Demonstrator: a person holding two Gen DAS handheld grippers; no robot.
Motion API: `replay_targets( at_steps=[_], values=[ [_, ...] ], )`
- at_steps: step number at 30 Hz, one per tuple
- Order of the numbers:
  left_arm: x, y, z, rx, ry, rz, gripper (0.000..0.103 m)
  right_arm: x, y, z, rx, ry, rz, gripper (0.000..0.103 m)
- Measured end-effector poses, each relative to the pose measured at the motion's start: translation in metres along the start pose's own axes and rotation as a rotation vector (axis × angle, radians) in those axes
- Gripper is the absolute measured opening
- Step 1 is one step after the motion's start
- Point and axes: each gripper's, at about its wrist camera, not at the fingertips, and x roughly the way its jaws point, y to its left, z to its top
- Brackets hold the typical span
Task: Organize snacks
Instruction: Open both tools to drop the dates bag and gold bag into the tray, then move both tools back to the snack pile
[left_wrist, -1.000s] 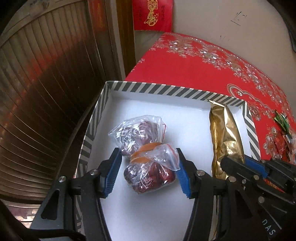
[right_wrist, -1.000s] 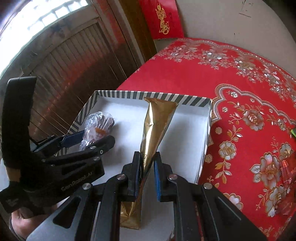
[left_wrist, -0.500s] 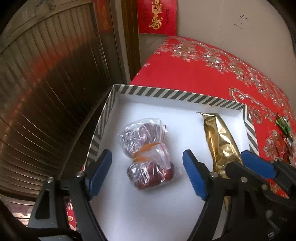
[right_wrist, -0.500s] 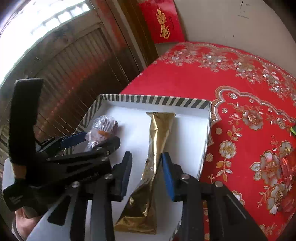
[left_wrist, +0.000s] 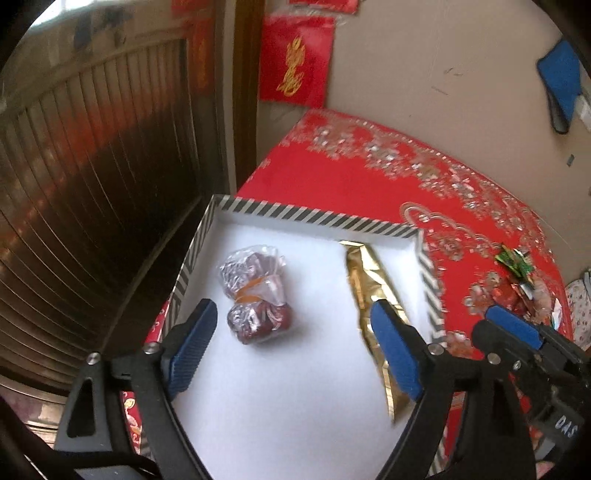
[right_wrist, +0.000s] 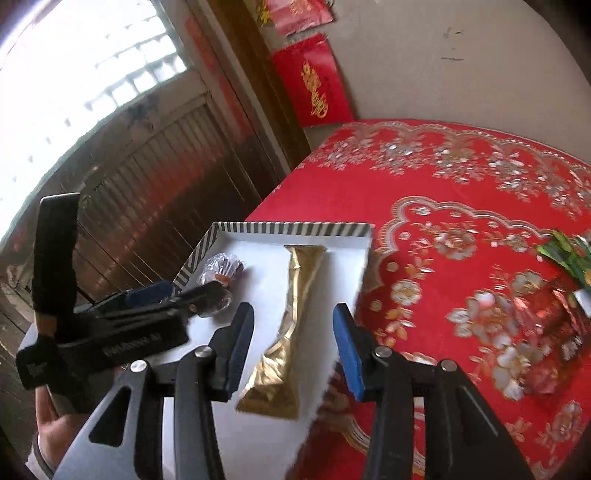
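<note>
Worktop (right_wrist: 454, 177): covered by a red cloth with a silver and gold flower pattern; it stands against a pale wall, next to a dark slatted door.
Box (left_wrist: 314, 218): shallow, white inside, with a black-and-white striped rim; it sits at the left edge of the worktop, by the door. Its far rim also shows in the right wrist view (right_wrist: 295, 229).
Left claw (left_wrist: 291, 350): jaws spread wide with blue pads, hovering over the near part of the box; nothing is between them. The clear bag lies just ahead of the gap.
Right claw (right_wrist: 295, 343): jaws wide apart, holding nothing, raised above the gold pouch, whose wide lower end shows between the 2 pads.
Gold pouch (right_wrist: 291, 321): long foil pack lying flat in the right half of the box, its far end near the far rim. Seen also from the left wrist (left_wrist: 365, 280), close to the box's right wall.
Clear bag (left_wrist: 255, 291): plastic bag of dark red snacks, cinched at the middle by an orange band, lying in the left half of the box, well apart from the pouch.
Loose wrappers (left_wrist: 513, 258): green and red, on the cloth to the right of the box, blurred.
</note>
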Motion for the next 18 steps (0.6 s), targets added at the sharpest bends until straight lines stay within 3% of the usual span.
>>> replay_targets(
  at_steps=[5, 12, 18],
  values=[
    [-0.024, -0.029, -0.004, 0.055, -0.058, -0.026, 0.086, -0.042, -0.027, -0.012, 0.021, -0.052, -0.033, 0.048],
    [-0.046, -0.108, -0.015, 0.204, -0.078, -0.076, 0.087, -0.103, -0.073, -0.034, 0.059, -0.121, -0.137, 0.048],
    [-0.064, -0.186, -0.026, 0.346, -0.195, 0.032, 0.092, -0.167, -0.130, -0.053, 0.152, -0.211, -0.265, 0.051]
  ],
)
